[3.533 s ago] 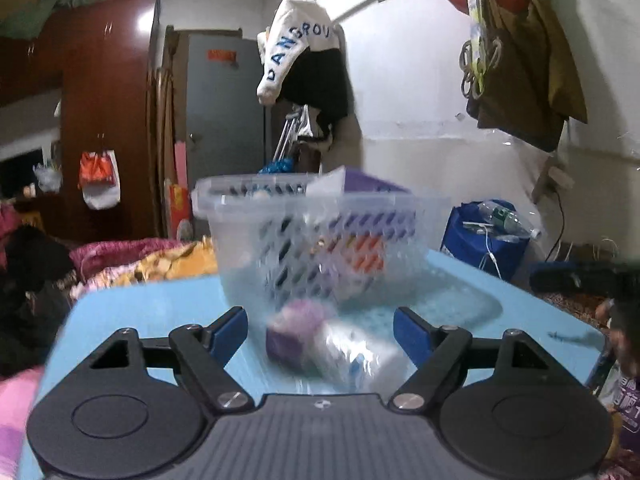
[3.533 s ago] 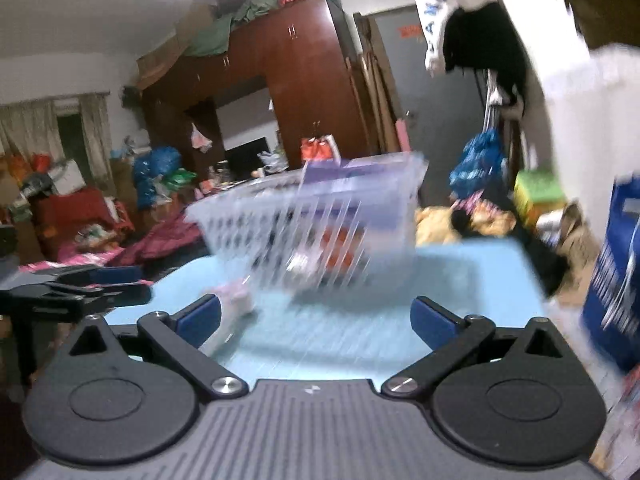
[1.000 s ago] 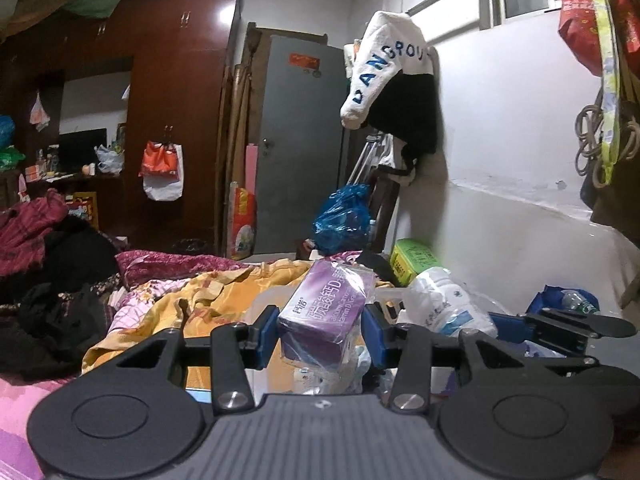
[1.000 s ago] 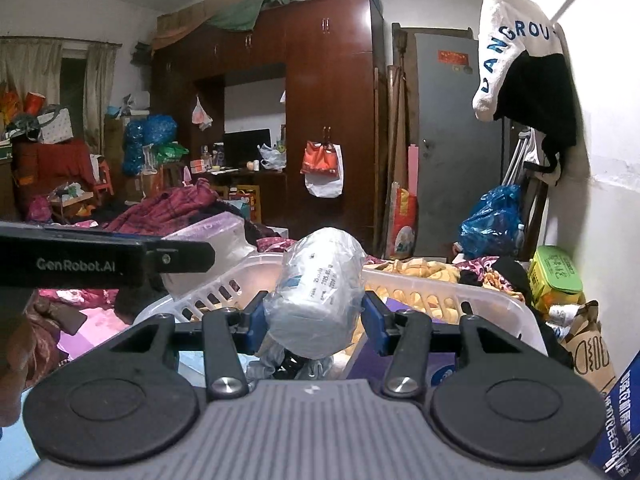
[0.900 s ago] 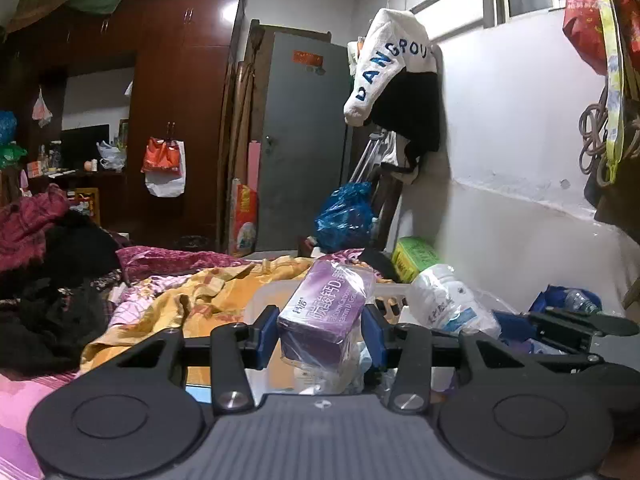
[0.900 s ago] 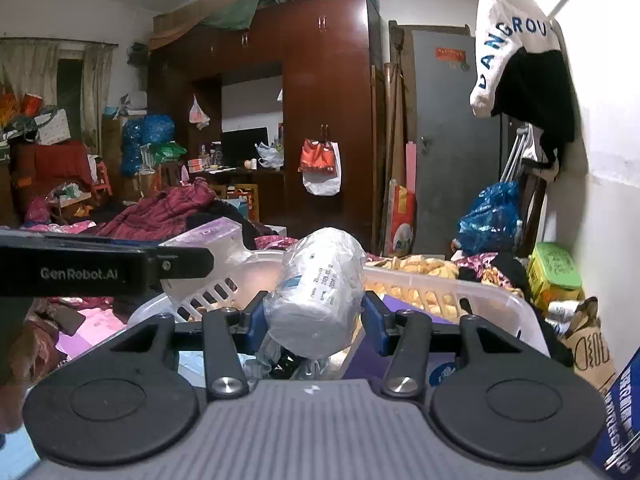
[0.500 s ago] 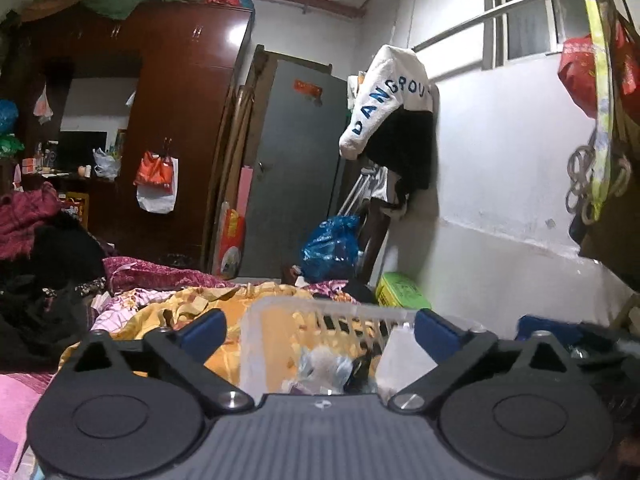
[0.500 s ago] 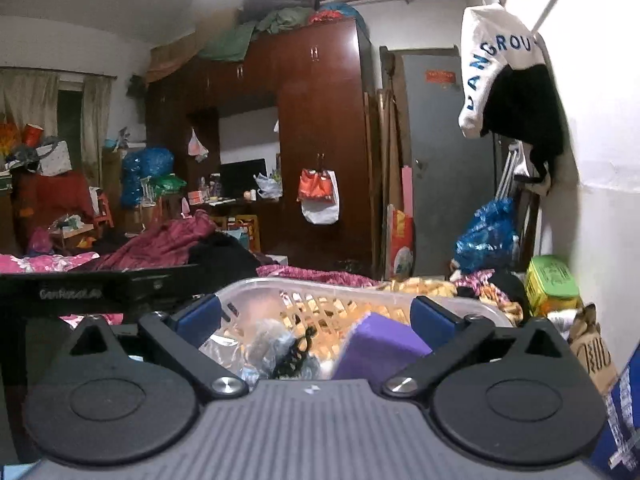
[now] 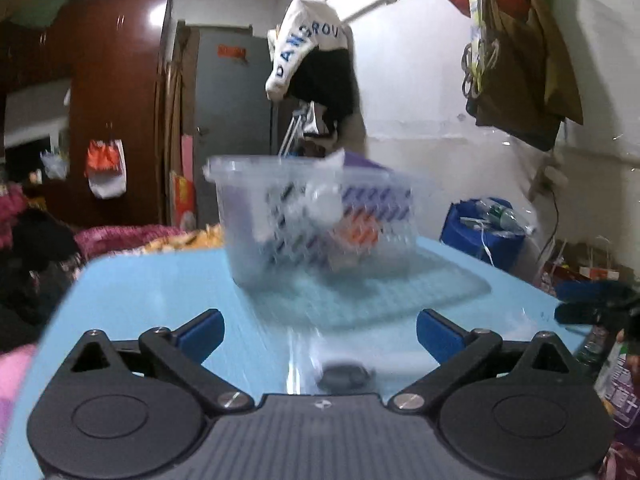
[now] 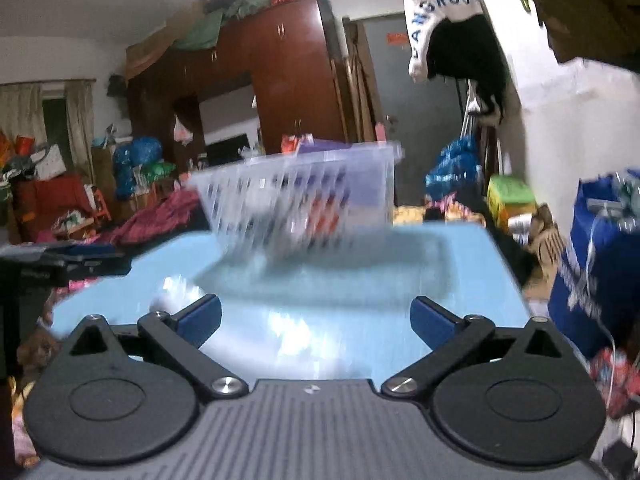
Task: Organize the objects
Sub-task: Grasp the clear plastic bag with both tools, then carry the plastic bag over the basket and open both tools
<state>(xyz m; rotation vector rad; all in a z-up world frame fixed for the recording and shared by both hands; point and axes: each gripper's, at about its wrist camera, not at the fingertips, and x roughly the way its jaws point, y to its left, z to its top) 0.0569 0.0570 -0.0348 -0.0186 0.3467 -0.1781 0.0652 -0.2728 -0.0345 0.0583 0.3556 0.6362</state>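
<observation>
On the blue table [image 9: 152, 280], a filled basket [image 9: 316, 220] faces both spread grippers

Blue table [image 9: 152, 280] looks smooth and glossy, throwing back white glare. On it a ribbed, see-through plastic mat [image 9: 400, 292]. The basket [image 9: 248, 240] is clear slotted plastic, blurred. Left gripper [image 9: 318, 330]: matt black plastic arms, blue pads, shiny metal screws, a ridged grey body. Right gripper [image 10: 316, 320] the same finish. The wardrobe [image 10: 292, 80] is dark polished wood, gleaming. Cloth garment [image 9: 308, 52] hangs on the matt white wall [image 9: 420, 80].
</observation>
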